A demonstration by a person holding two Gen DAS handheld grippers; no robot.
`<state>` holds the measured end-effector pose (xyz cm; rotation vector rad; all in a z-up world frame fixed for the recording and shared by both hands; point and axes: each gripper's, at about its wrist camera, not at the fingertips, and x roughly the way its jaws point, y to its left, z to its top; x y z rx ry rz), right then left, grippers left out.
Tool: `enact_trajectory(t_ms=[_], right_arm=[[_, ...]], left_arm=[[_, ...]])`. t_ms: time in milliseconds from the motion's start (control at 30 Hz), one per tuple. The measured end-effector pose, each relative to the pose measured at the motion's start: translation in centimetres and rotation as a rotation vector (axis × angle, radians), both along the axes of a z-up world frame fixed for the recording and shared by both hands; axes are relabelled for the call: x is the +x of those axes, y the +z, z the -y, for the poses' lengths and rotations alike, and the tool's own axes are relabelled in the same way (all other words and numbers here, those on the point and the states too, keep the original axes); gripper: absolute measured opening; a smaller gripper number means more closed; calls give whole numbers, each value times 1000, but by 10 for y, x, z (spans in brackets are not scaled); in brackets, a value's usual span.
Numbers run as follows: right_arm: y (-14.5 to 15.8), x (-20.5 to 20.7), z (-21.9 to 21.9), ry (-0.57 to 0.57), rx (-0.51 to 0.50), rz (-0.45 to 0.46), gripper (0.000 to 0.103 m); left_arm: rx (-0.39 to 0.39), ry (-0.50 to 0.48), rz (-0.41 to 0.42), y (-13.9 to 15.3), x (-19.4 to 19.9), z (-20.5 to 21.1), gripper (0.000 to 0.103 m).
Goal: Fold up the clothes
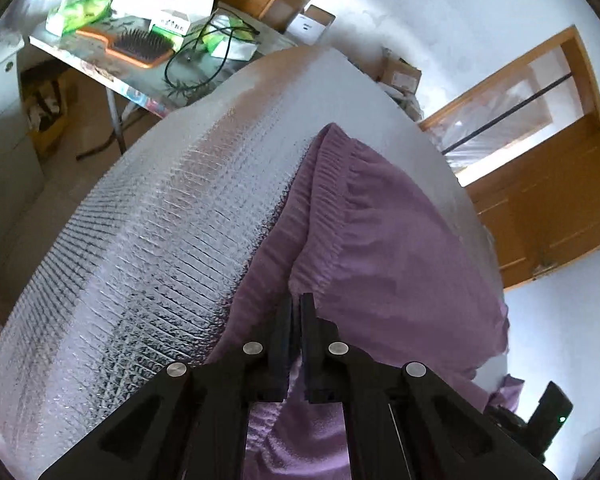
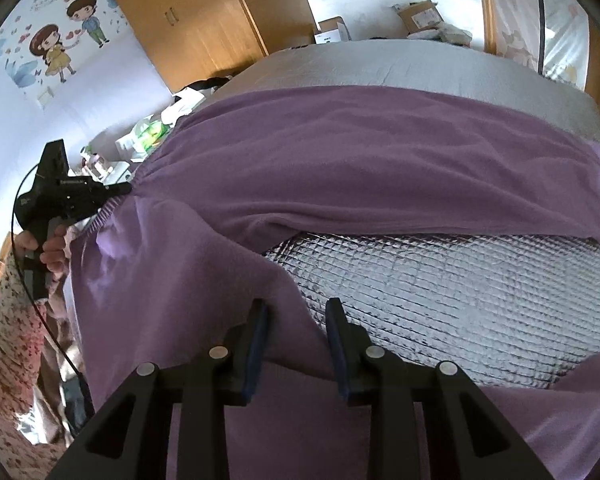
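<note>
Left wrist view: left gripper (image 1: 298, 300) fingers pinch purple pants (image 1: 380, 240); right gripper (image 2: 296, 308) fingers spread; cluttered table (image 1: 112, 76) behind.

Silver quilted mat (image 1: 148, 248): the whole stretch along its left edge lies bare in the left wrist view, with open passage up to the far edge. The purple garment (image 1: 380, 240) covers the right side and rises in a fold at the ribbed waistband, blocking that route. In the right wrist view, a bare patch of mat (image 2: 440, 292) lies between two spreads of purple cloth; access is from the right edge only. The far strip of the mat (image 2: 380, 66) is uncovered. Beyond the far left corner, a cluttered side table (image 1: 100, 68) with a hairbrush (image 1: 140, 46), cable (image 1: 192, 64) and packets stands apart across a floor gap. Cardboard boxes (image 2: 420, 16) crowd the far edge.
</note>
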<state>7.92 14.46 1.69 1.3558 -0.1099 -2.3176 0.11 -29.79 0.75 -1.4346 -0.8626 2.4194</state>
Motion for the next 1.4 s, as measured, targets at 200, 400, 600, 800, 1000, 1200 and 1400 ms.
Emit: enact_trajectory(t_ms=[200, 400, 600, 800, 1000, 1200, 1400], right_arm=[[5, 6, -13, -31, -15, -21, 30], [21, 21, -53, -135, -34, -81, 30], [36, 40, -105, -293, 25, -144, 30], [48, 74, -183, -572, 86, -212, 30], [39, 100, -240, -761, 102, -219, 30], [32, 126, -292, -920, 86, -242, 30], [27, 138, -335, -995, 28, -242, 32]], left_arm=[[17, 24, 11, -4, 1, 3, 5], [14, 40, -54, 13, 11, 1, 12], [45, 81, -131, 35, 32, 4, 16], [88, 38, -172, 49, 48, -15, 16], [92, -53, -178, 54, 62, -59, 16], [83, -150, -171, 44, 76, -105, 16], [65, -204, -156, 36, 77, -146, 16]])
